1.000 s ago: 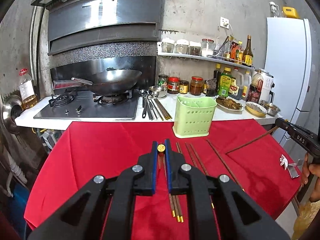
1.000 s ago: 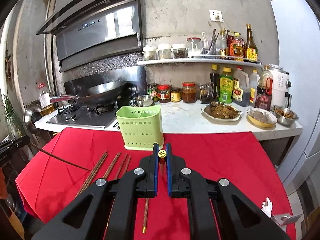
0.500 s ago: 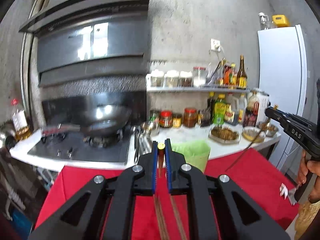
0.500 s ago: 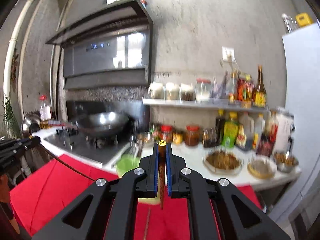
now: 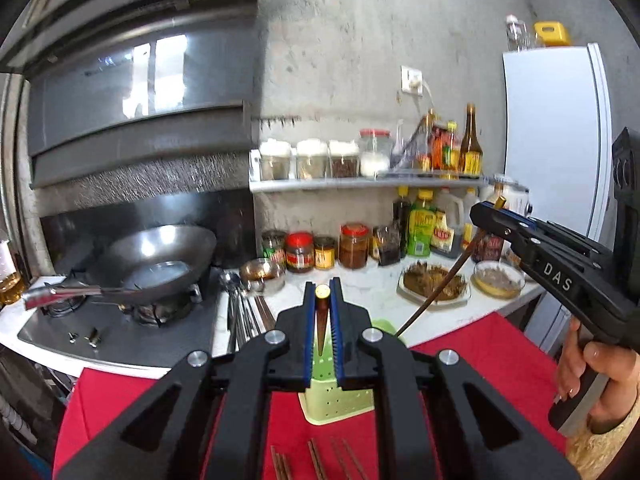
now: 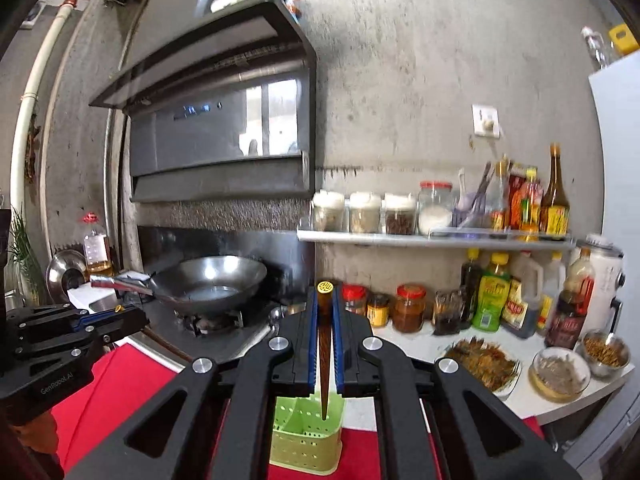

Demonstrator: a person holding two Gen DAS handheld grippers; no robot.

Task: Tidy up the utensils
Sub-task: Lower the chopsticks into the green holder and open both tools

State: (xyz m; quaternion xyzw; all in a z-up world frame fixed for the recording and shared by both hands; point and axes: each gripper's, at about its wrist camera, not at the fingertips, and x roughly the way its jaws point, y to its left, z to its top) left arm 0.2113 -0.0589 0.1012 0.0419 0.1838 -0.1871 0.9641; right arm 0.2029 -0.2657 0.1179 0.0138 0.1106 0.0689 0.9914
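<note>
- Your left gripper point(image 5: 322, 304) is clamped on one dark wooden chopstick point(image 5: 321, 322), gold cap just above the fingertips, shaft hanging tip-down between the blue pads so it can drop into the holder.
- Your right gripper point(image 6: 325, 300) pinches its own chopstick point(image 6: 323, 364) the same way; the point hangs below the fingers, just over the green perforated utensil holder point(image 6: 306, 436).
- The holder stands upright on the red tablecloth point(image 6: 116, 384), beneath both sets of fingers.
- More chopsticks point(image 5: 316, 460) lie loose on the cloth behind the left fingers, not yet sorted.
- Blur makes it hard to judge whether either tip is already inside the rim.
</note>
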